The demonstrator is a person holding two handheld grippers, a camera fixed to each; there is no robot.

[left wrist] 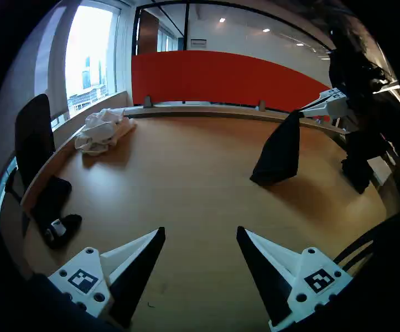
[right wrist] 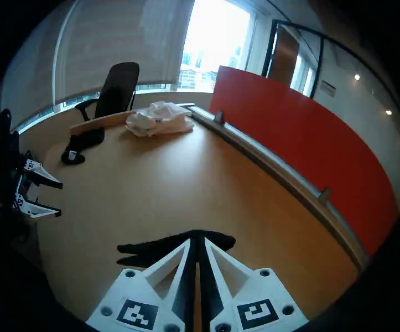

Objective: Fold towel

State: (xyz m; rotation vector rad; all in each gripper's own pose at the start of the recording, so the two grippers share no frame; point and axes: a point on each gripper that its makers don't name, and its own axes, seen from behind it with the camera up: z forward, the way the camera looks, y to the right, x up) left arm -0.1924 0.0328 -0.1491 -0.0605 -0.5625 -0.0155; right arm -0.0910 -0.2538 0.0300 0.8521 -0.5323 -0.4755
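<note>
The right hand-held gripper (right wrist: 198, 239) has its fingers pressed together on the top corner of the black towel (left wrist: 281, 152). The towel hangs with its long axis near upright and slightly tilted, and its lower end reaches the bench (left wrist: 188, 182) toward the red-divider (left wrist: 227, 77) edge. It is well apart from the white cloth heap (left wrist: 103, 130) in the far corner. The left hand-held gripper (left wrist: 200, 235) is spread wide above bare bench and holds nothing.

Towel (left wrist: 280, 152) with its lower end on the desk (left wrist: 200, 182), cloth heap (left wrist: 103, 131) at the far corner, chair (left wrist: 32, 138) beyond.
</note>
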